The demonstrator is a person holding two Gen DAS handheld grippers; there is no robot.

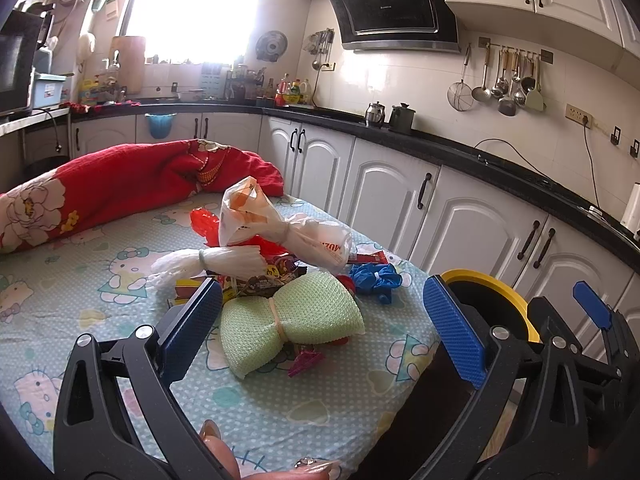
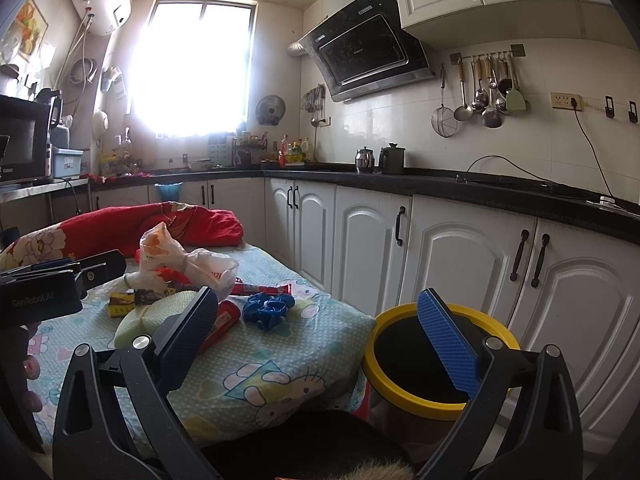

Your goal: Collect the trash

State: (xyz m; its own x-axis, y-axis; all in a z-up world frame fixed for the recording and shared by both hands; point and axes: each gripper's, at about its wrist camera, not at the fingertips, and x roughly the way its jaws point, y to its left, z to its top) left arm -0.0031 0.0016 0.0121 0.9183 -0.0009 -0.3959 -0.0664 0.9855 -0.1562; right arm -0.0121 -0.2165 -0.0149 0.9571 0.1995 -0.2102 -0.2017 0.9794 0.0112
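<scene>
Both tools hang with fingers spread and empty: the left gripper (image 1: 324,320) over a tied green mesh bundle (image 1: 290,322), the right gripper (image 2: 320,336) between table edge and the yellow-rimmed bin (image 2: 386,382). The trash pile (image 1: 272,252) sits mid-tablecloth (image 1: 72,320): knotted plastic bags (image 1: 280,228), what may be snack wrappers, a crumpled blue glove (image 2: 267,309).

Trash pile (image 1: 276,264) sits mid-desk (image 1: 60,304) — folded quilt (image 1: 120,188) along its far edge, bin (image 2: 436,360) off its right edge.
</scene>
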